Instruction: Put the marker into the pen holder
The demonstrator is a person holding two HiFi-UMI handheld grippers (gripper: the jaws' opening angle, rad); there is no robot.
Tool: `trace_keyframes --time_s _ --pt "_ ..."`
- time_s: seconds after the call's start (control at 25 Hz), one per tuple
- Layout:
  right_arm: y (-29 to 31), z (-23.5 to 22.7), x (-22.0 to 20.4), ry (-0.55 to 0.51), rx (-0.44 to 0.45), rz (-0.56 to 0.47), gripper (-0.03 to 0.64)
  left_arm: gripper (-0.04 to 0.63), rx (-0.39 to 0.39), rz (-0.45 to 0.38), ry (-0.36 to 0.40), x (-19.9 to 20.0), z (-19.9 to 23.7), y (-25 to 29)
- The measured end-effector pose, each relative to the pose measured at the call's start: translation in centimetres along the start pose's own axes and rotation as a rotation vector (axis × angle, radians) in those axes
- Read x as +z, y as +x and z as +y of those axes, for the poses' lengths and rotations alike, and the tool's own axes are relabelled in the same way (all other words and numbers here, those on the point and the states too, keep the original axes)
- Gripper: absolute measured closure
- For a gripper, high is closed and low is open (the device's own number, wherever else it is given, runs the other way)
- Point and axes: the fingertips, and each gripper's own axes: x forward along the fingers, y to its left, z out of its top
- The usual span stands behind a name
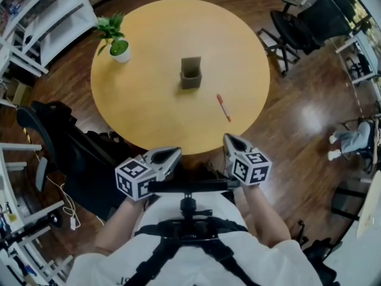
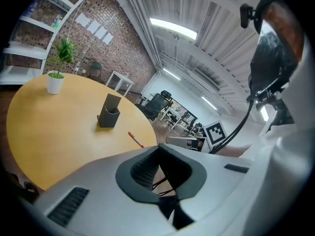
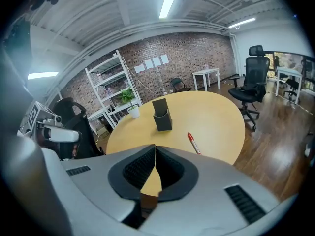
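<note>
Nothing's grabbed yet. Both tongs sit at the bottom middle of the head view, just off the near edge of the round table [image 1: 149, 100]. Your left gripper [image 1: 172, 154] has its jaw tips pressed together with nothing between them. Your right gripper [image 1: 230, 140] is the same, tips touching and empty, which makes sense with nothing in reach.

The marker [image 1: 223, 108] lies flat on the wood right of centre, red cap toward the top of the frame, well apart from the pen holder [image 1: 191, 73]. That stands upright near the middle, open end up, so I'd guess you'll have to drop the marker in from above. The marker's almost straight above your right gripper, so that's probably the one to use. You'll need to spread those jaws first.
</note>
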Motion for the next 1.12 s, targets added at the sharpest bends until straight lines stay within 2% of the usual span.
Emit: trace_keyframes --time_s 0.16,0.68,0.92,1.12 --pt "0.8 -1.7 0.7 -0.002 0.003 0.013 0.615 0.598 0.015 0.0 0.003 0.9 -0.1 1.0" --pt "4.0 -5.5 2.2 -0.08 0.059 0.08 0.615 0.598 0.123 -0.069 -0.062 3.4 0.8 3.5" --pt "6.1 -7.6 1.2 -0.116 0.046 0.159 0.597 0.598 0.148 -0.082 -0.085 3.3 0.8 4.1" --pt "7.3 -7.7 1.4 -0.102 0.053 0.171 0.597 0.598 0.172 -0.092 -0.097 3.1 0.9 3.6"
